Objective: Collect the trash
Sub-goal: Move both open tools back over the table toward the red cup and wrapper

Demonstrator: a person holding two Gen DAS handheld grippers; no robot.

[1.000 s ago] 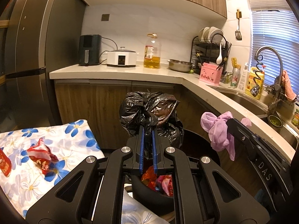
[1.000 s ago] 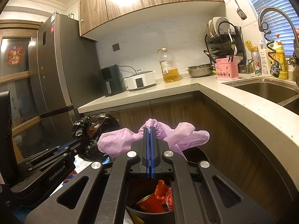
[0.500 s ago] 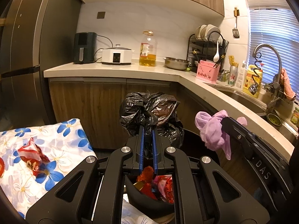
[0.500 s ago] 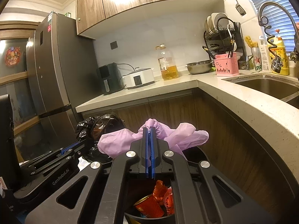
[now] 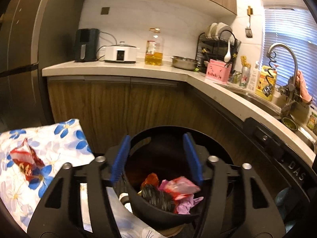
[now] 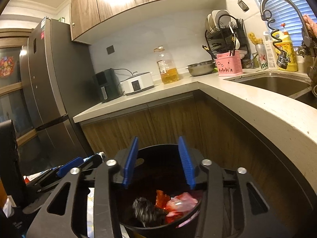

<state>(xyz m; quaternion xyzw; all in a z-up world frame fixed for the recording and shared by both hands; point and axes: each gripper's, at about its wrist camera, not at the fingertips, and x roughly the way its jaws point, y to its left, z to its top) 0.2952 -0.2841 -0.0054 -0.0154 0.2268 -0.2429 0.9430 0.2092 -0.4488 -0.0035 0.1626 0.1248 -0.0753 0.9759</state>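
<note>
A round black bin (image 5: 218, 148) stands below both grippers. My left gripper (image 5: 156, 156) hangs over it, jaws opening and nothing between the blue pads. A crumpled black bag (image 5: 156, 196), red and pink wrappers (image 5: 178, 186) and a purple glove (image 5: 186, 204) lie inside. My right gripper (image 6: 158, 160) is over the same bin (image 6: 162, 146), its jaws also opening and empty. The black bag (image 6: 144, 210) and the wrappers (image 6: 178, 203) lie beneath it. A red wrapper (image 5: 25, 158) rests on the floral cloth (image 5: 65, 136) to the left.
An L-shaped counter (image 5: 118, 69) with wooden cabinets runs behind and to the right of the bin, carrying an oil bottle (image 5: 153, 47), a white cooker (image 5: 120, 53) and a dish rack (image 5: 218, 39). The sink (image 6: 277, 83) is at right and a tall fridge (image 6: 49, 79) at left.
Both grippers went from shut to open. The black bag left the left one and the purple glove left the right one; both now lie in the bin.
</note>
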